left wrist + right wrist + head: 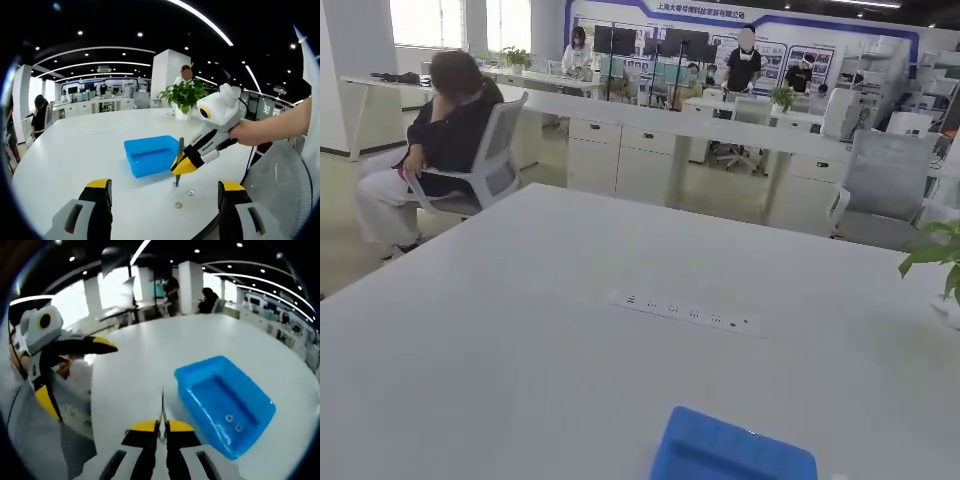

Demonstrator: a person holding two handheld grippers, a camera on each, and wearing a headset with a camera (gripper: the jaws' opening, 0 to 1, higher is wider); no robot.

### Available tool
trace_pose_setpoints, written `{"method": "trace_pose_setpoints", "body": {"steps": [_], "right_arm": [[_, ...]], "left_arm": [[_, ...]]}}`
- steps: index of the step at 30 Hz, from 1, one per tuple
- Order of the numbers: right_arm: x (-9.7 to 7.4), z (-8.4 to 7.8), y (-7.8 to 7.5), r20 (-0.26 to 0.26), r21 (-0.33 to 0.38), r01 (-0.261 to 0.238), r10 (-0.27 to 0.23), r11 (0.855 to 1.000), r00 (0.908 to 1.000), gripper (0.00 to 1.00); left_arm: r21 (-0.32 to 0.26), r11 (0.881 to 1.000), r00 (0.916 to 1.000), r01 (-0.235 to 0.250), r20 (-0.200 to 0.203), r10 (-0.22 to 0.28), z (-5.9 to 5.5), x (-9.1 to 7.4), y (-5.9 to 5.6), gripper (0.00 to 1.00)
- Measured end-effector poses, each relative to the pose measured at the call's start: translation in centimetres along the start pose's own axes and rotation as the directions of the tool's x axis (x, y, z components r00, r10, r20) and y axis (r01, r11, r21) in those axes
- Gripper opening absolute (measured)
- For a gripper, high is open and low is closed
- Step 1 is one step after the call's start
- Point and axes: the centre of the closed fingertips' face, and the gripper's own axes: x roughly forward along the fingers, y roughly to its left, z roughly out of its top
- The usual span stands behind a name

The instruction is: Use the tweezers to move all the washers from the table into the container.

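Washers [190, 192]: two lie flat on the white table [520, 340], close together and near its edge, just beside the tip of the tweezers [180, 155]. Two more [229, 418] sit on the floor of the blue container [225, 410], so the job appears about half complete. The right gripper [161, 427] has its jaws closed on the tweezers, which point down at the table between the loose washers and the container. The left gripper [164, 186] holds nothing, its jaws spread wide, low over the near edge. Risks noted: the washers are thin and lie flush on a smooth surface, so a tweezer tip coming in at a poor angle could flick one away, and the table edge is near enough for it to go over. A weak pinch could also drop a washer short of the container wall. Appearance: small, flat, silvery rings, each with a centre hole. Finer detail cannot be made out.
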Motion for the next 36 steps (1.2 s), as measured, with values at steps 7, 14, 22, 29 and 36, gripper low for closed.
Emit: {"method": "trace_pose_setpoints", "body": {"steps": [7, 14, 22, 29, 36], "right_arm": [[-1.6, 1.9, -0.8, 0.073, 0.139, -0.051, 0.042, 0.989, 0.9965, 0.03], [-3.2, 5.1, -1.2, 0.140, 0.235, -0.110, 0.078, 0.966, 0.9870, 0.03], [-4.1, 8.2, -3.4, 0.203, 0.309, -0.111, 0.048, 0.945, 0.9780, 0.03], [-3.7, 8.4, -6.4, 0.205, 0.408, -0.063, -0.024, 0.911, 0.9784, 0.03], [-2.5, 7.3, -8.5, 0.157, 0.439, 0.001, -0.078, 0.899, 0.9845, 0.04]], "left_arm": [[-0.001, 1.000, 1.0000, 0.001, 0.002, -0.001, 0.1, 0.0, 0.0, 0.89], [0.001, 1.000, 1.0000, 0.003, 0.000, -0.003, 0.0, 0.0, -0.1, 0.89], [0.002, 1.000, 1.0000, 0.001, -0.002, -0.001, 0.0, 0.0, 0.0, 0.88], [0.004, 1.000, 1.0000, 0.000, -0.009, 0.000, -0.1, 0.1, 0.0, 0.88], [0.000, 1.000, 1.0000, 0.002, -0.009, -0.002, -0.1, 0.1, 0.0, 0.88]]}}
